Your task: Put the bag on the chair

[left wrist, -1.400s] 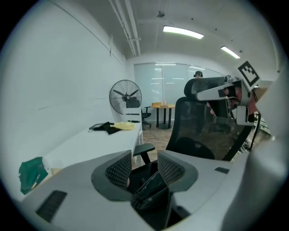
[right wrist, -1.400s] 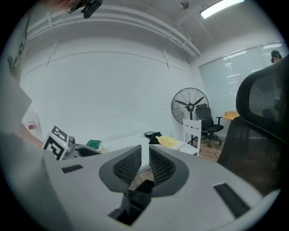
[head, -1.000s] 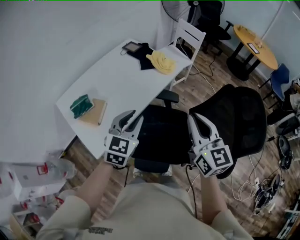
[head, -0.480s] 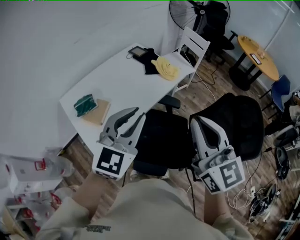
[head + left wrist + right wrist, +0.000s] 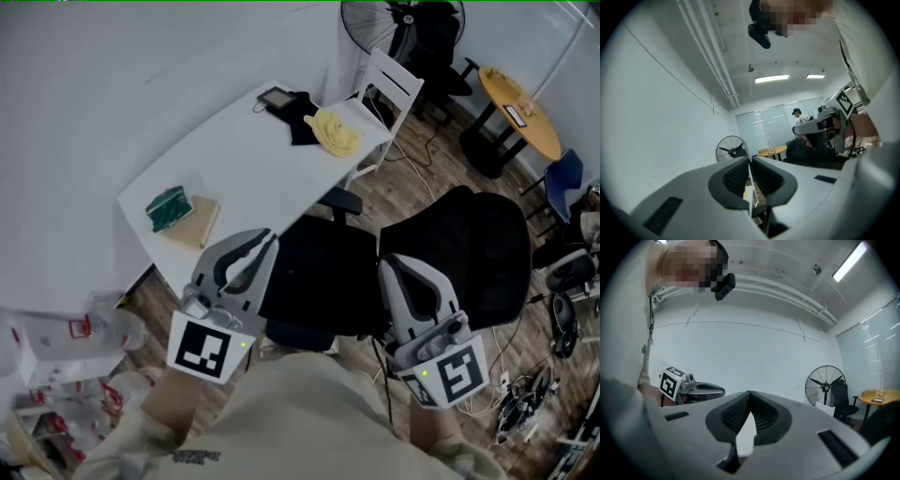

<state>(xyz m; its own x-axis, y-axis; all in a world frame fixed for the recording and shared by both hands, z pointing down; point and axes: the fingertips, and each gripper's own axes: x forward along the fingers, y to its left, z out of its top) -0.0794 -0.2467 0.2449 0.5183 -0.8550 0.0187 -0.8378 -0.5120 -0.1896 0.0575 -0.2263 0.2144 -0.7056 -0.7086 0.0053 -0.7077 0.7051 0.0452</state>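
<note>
A black office chair (image 5: 328, 277) with a mesh back (image 5: 469, 253) stands right below me. At the far end of the white table (image 5: 234, 169) lie a black bag-like item (image 5: 298, 120) and a yellow bundle (image 5: 336, 131). My left gripper (image 5: 269, 236) hovers over the chair's left edge, its jaws closing to a hairline gap with nothing between them. Over the gap between seat and back my right gripper (image 5: 384, 262) is shut and empty. Both point up at the room in the gripper views: the left gripper (image 5: 750, 161) and the right gripper (image 5: 750, 393).
A green item (image 5: 169, 208) on a tan book (image 5: 192, 223) lies at the table's near end. A white chair (image 5: 389, 80), a fan (image 5: 375, 14) and a round wooden table (image 5: 518, 98) stand beyond. Cables (image 5: 525, 394) litter the floor at right; plastic bags (image 5: 56, 347) sit at left.
Both grippers have drawn back toward my body and lower in the head view. The left jaws, apart a second ago, have come together.
</note>
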